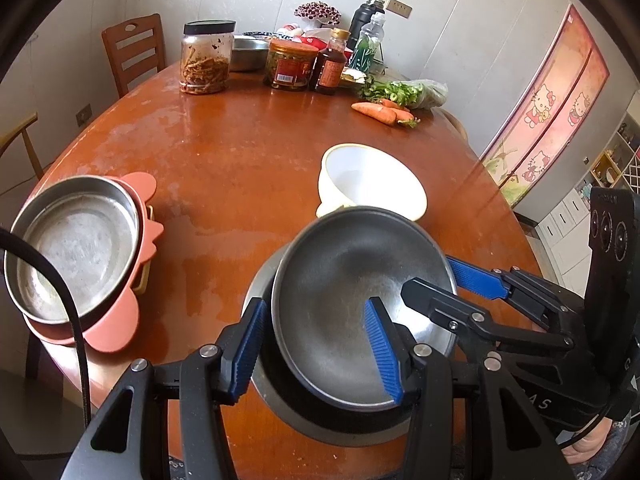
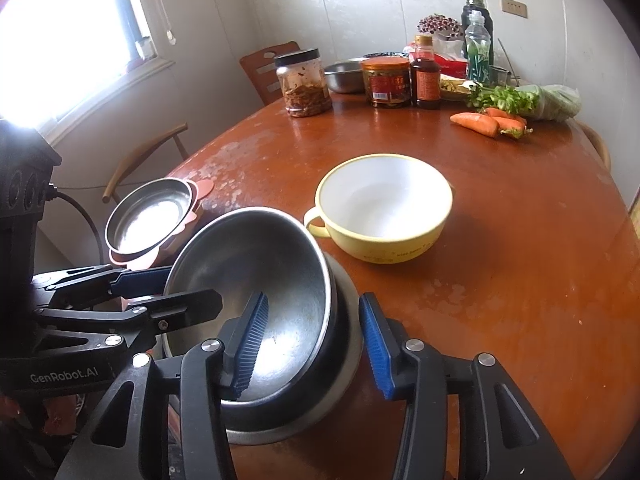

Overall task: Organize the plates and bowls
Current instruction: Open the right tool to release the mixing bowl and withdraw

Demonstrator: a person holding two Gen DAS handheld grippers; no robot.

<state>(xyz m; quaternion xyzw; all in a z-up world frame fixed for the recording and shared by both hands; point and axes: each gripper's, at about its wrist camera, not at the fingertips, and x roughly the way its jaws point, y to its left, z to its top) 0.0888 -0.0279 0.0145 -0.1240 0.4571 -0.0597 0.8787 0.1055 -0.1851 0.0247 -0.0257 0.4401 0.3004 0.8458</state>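
A steel bowl (image 1: 344, 280) (image 2: 260, 264) sits tilted inside a second steel bowl (image 1: 320, 432) (image 2: 348, 360) at the near edge of the brown table (image 1: 240, 152). My left gripper (image 1: 316, 352) (image 2: 180, 288) clamps their left side, one pad outside and one inside the upper bowl. On the right side my right gripper (image 2: 314, 346) (image 1: 444, 280) straddles the rim, open; its outer pad stands just off the wall. A yellow two-handled bowl with a white inside (image 1: 372, 184) (image 2: 384, 208) stands just beyond. Farther left, a steel dish (image 1: 76, 248) (image 2: 148, 220) rests on a pink lobed plate (image 1: 120, 328).
At the table's far end stand a black-lidded jar (image 1: 206, 60), a red-lidded jar (image 1: 288, 66), a sauce bottle (image 1: 330, 64), a steel basin (image 1: 248, 52), carrots (image 1: 380, 112) and bagged greens (image 1: 416, 92). Wooden chairs (image 1: 136, 52) stand beyond the left rim.
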